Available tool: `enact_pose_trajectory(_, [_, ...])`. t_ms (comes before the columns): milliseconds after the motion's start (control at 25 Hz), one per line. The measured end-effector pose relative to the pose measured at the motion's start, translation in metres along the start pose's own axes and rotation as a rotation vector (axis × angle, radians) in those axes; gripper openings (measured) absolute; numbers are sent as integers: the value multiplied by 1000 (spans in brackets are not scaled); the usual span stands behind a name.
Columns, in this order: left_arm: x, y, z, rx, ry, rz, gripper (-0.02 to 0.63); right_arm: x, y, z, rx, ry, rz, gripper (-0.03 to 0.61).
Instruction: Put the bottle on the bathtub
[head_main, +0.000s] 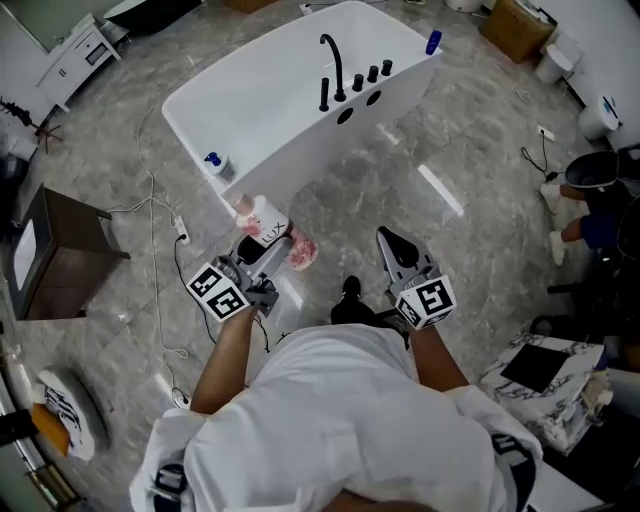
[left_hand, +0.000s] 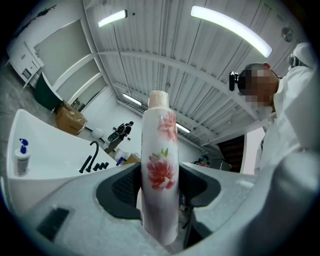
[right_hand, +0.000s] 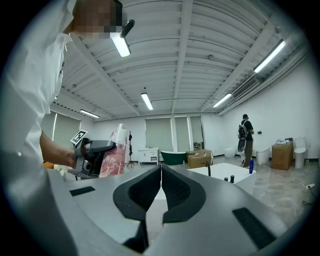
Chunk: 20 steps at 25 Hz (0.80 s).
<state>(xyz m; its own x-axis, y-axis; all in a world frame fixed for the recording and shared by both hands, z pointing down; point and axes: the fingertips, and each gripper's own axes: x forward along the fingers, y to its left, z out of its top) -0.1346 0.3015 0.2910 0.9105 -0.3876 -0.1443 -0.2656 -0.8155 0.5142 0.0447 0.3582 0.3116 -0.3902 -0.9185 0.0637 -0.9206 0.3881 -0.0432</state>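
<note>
My left gripper (head_main: 268, 250) is shut on a white bottle (head_main: 272, 236) printed with pink flowers and topped by a pink cap. In the left gripper view the bottle (left_hand: 160, 170) stands upright between the jaws of the left gripper (left_hand: 160, 187). It hangs just short of the near end of the white bathtub (head_main: 285, 150). My right gripper (head_main: 392, 243) is shut and holds nothing. In the right gripper view the jaws of the right gripper (right_hand: 161, 182) touch, with the bottle (right_hand: 114, 157) at left and the bathtub (right_hand: 225, 172) beyond.
A black tap (head_main: 333, 70) and knobs stand on the tub's rim, a blue bottle (head_main: 432, 42) at its far corner and a spray bottle (head_main: 216, 163) near its left end. A dark cabinet (head_main: 60, 255) and cables (head_main: 160, 300) lie at left, a marbled stand (head_main: 545, 375) at right.
</note>
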Motion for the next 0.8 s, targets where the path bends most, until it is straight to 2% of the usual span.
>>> enact_pose_trajectory(200, [59, 27, 26, -13, -62, 53, 224, 34, -70, 15, -3, -15, 59, 15])
enact_pose_trajectory(400, [104, 46, 40, 26, -81, 101, 224, 60, -127, 24, 10, -58, 99, 15])
enact_pose_trajectory(600, [133, 69, 58, 50, -100, 138, 224, 88, -162, 30, 24, -82, 120, 15])
enact_pose_trajectory(800, [148, 103, 64, 62, -88, 190, 223, 125, -175, 23, 42, -60, 159, 15])
